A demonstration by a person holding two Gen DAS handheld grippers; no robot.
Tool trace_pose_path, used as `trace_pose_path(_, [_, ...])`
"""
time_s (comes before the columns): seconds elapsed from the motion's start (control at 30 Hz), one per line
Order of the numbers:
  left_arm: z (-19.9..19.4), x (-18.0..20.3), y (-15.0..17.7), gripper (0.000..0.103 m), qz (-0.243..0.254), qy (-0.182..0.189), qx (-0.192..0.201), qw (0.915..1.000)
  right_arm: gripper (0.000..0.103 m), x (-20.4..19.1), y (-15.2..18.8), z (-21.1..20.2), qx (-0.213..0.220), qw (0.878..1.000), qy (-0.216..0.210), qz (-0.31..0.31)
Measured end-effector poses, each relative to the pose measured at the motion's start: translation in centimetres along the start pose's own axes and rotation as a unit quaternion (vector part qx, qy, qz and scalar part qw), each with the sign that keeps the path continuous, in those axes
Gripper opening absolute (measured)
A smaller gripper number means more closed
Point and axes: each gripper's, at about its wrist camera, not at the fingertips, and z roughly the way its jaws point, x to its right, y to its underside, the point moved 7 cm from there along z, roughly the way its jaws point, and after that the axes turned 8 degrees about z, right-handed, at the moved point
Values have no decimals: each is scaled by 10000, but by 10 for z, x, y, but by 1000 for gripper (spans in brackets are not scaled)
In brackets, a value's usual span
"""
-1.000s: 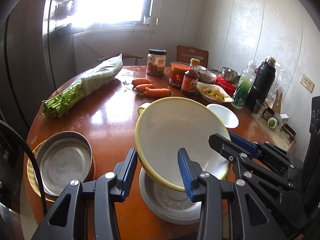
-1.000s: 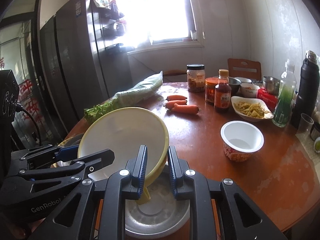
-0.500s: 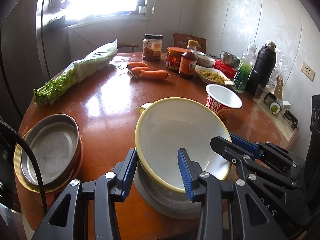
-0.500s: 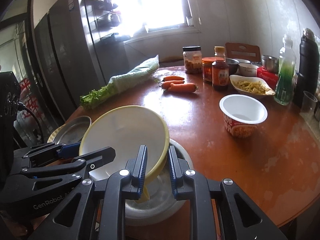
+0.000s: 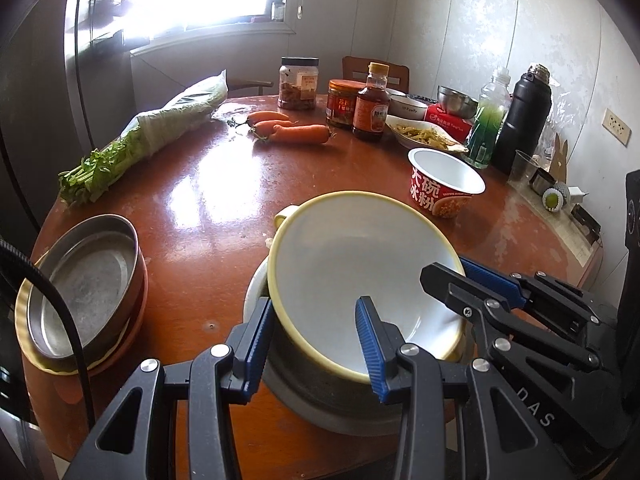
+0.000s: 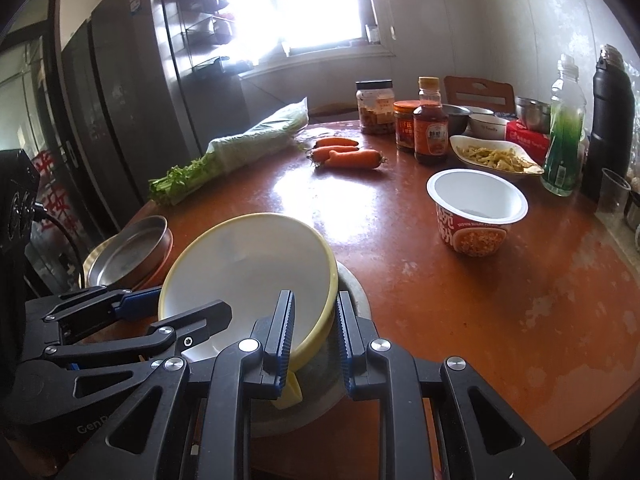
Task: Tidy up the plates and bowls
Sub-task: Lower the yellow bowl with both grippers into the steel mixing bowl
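A yellow-rimmed white bowl [image 5: 360, 272] sits tilted inside a grey metal basin [image 5: 320, 396] at the table's near edge. My right gripper [image 6: 314, 340] is shut on the bowl's rim and handle [image 6: 290, 394]; it also shows in the left wrist view [image 5: 464, 280]. My left gripper [image 5: 312, 344] is open, its fingers straddling the bowl's near rim without clamping it. The bowl [image 6: 248, 272] and basin [image 6: 352, 292] also show in the right wrist view. A metal pan [image 5: 84, 292] rests on stacked orange and yellow plates [image 5: 120, 356] at the left.
On the round red-brown table [image 5: 208, 200] lie a bagged bunch of celery [image 5: 152, 132], carrots [image 5: 296, 132], an instant-noodle cup [image 5: 444, 188], jars, a sauce bottle [image 5: 372, 108], a food dish [image 5: 424, 136], a green bottle and a black flask [image 5: 524, 116]. A fridge stands left.
The yellow bowl, held by my right gripper, has come down into the metal basin. Both grippers have dropped lower with it. The left gripper stays open.
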Motion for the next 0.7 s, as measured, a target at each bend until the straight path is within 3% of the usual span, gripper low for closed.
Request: trace_pose_path(0.7, [1,-2,1,41,36,-197,70,9998,22,-1,6,4,-28,9999,62,-92])
